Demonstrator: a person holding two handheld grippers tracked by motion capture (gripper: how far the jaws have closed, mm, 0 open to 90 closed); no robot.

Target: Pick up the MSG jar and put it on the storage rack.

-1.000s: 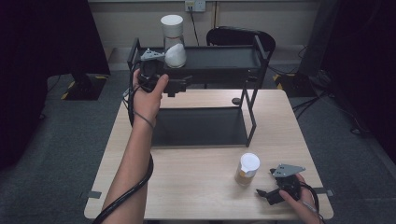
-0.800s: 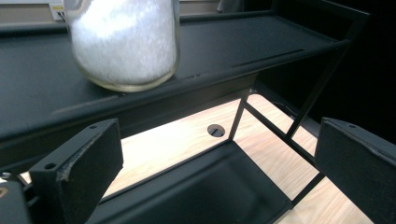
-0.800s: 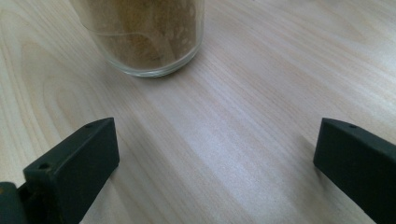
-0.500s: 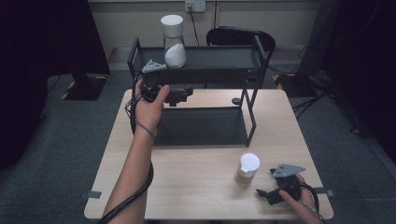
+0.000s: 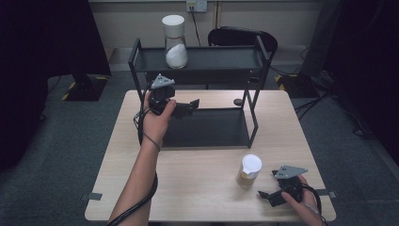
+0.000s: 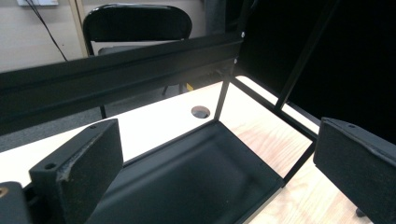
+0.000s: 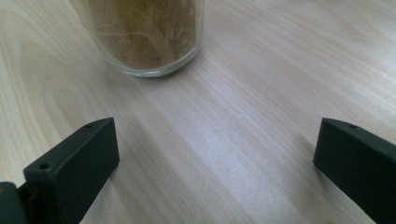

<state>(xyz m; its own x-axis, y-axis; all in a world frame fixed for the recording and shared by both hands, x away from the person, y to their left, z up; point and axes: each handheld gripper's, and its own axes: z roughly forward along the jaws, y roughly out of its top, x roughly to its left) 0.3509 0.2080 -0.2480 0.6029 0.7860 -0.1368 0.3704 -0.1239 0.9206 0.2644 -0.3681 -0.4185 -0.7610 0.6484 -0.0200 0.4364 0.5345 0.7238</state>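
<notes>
A glass jar of white powder (image 5: 174, 44) with a white lid stands on the top shelf of the black two-tier rack (image 5: 259, 54). My left gripper (image 5: 192, 104) hovers in front of the rack over its lower tray (image 6: 196, 177), jaws open and empty (image 6: 217, 154). A white-lidded jar of brown powder (image 5: 249, 171) stands on the table near the front right. My right gripper (image 5: 267, 186) rests just right of it, open, and the jar's glass base (image 7: 144, 42) lies a little beyond the jaws (image 7: 215, 140).
The wooden table (image 5: 197, 188) has a round cable hole (image 6: 201, 111) behind the rack. A black chair (image 5: 240, 36) stands past the far edge. The rack's top rail (image 6: 116, 74) crosses just above my left jaws.
My left gripper has come down and back from the white-powder jar on the top shelf to the level of the lower tray. The jar stays on the shelf. The right gripper has not moved.
</notes>
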